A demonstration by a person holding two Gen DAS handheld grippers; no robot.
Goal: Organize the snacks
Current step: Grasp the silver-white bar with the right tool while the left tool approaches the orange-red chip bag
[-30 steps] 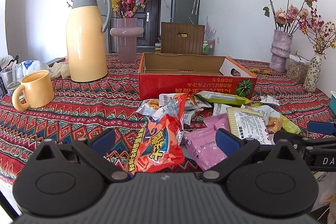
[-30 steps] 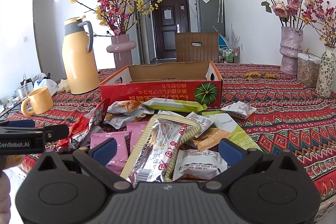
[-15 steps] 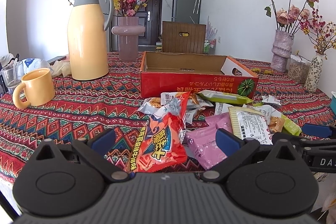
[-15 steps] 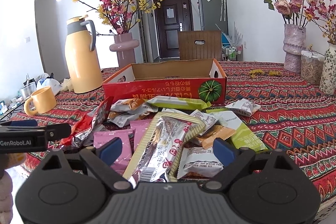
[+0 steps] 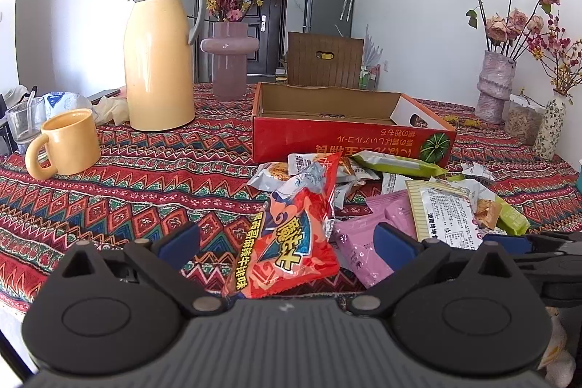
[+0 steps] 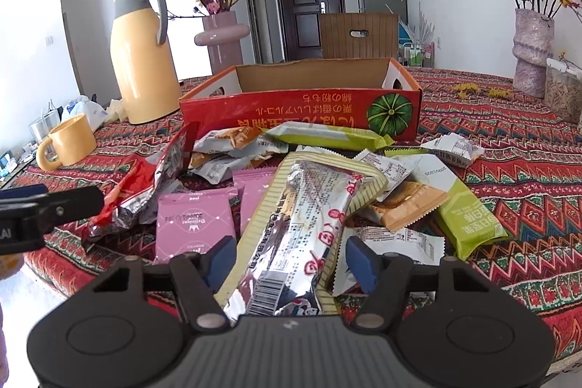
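Note:
A pile of snack packets lies on the patterned tablecloth in front of an open red cardboard box (image 5: 349,142) (image 6: 302,113). My left gripper (image 5: 287,242) is open, its blue pads on either side of a red-orange snack bag (image 5: 291,239). My right gripper (image 6: 291,255) has its jaws partly closed around a long silver-and-cream packet (image 6: 305,220), with the pads still a little apart from it. Pink packets (image 6: 196,224) (image 5: 367,242) and green packets (image 6: 469,210) lie around them. The left gripper's arm shows in the right wrist view (image 6: 47,210).
A yellow thermos jug (image 5: 160,60), a yellow mug (image 5: 69,142) and a glass (image 5: 25,119) stand at the left. A pink vase with flowers (image 5: 229,60) is behind the box. More vases (image 5: 496,86) and a jar stand at the right.
The right gripper's jaws have narrowed around the long silver-and-cream packet and moved closer to the pile. The left gripper has crept slightly forward around the red-orange bag.

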